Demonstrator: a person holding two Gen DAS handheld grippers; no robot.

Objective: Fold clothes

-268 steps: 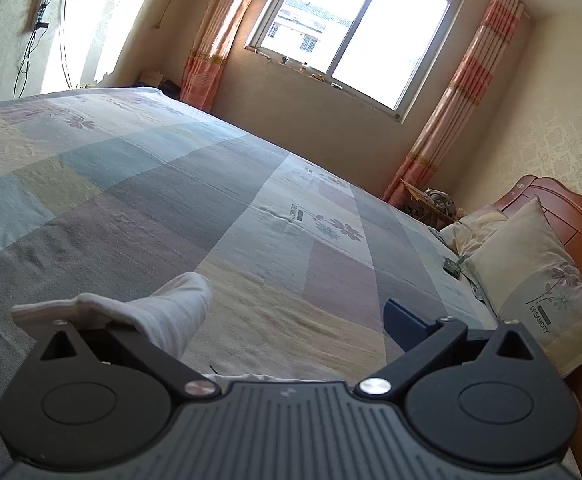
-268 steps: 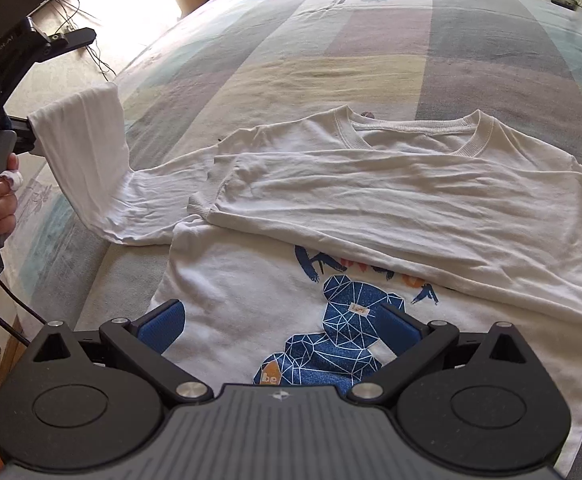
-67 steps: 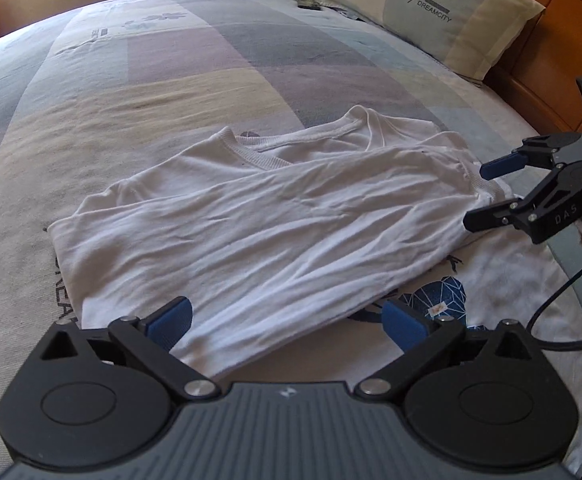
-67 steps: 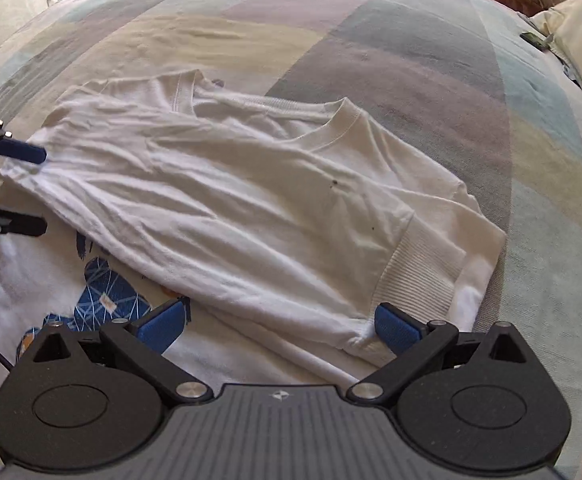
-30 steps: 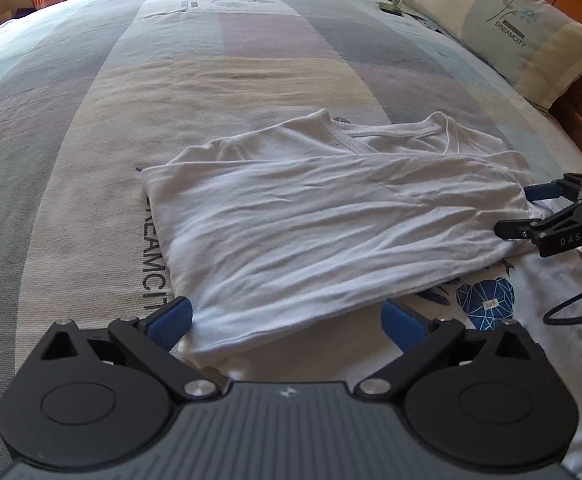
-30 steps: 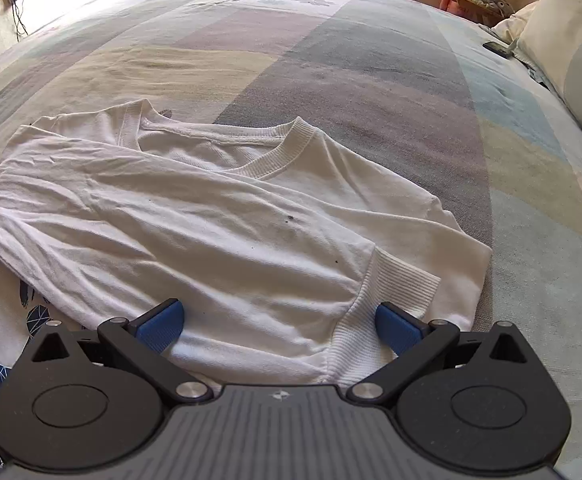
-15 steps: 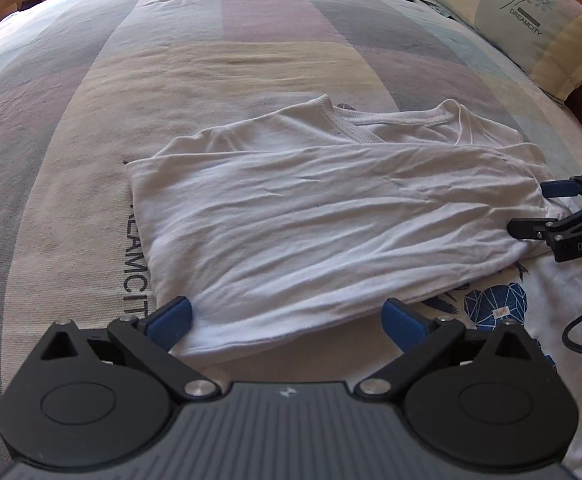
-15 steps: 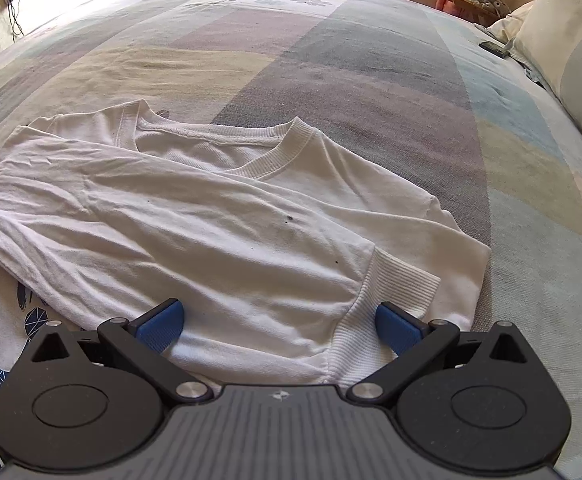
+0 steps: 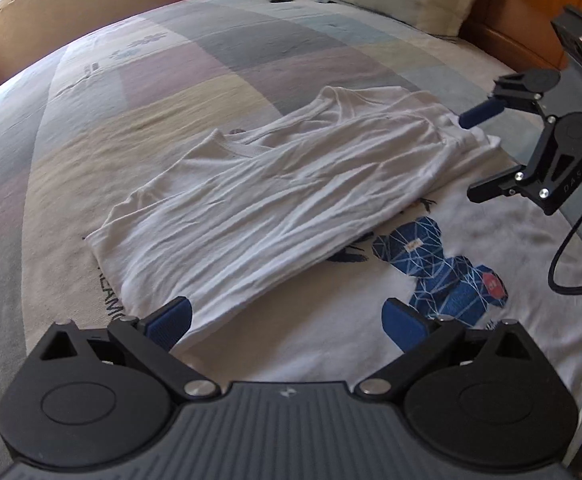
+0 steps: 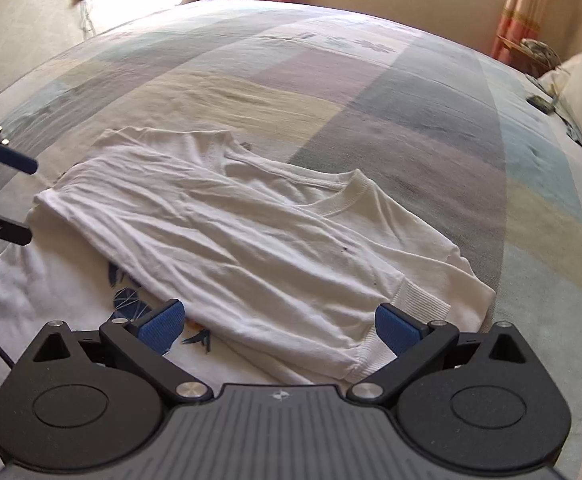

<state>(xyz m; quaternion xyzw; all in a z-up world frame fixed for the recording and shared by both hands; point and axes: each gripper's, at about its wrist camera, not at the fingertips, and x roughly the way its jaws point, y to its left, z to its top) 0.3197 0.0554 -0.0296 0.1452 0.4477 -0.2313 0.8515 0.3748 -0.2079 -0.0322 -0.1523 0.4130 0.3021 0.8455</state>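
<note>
The white sweatshirt (image 9: 291,200) lies flat on the bed (image 9: 171,80), sleeves folded across the chest so they form a long band running side to side between the two grippers; the printed lower body with the blue bear graphic (image 9: 443,272) is left uncovered toward the person. The left gripper (image 9: 287,320) hovers at the band's left end, jaws open and empty; the right gripper (image 10: 279,324) sits at the cuff end, jaws spread, holding nothing. Each gripper is nearest its own end, so the likely next fold, hem up toward the collar (image 10: 343,196), seems to call for both.
</note>
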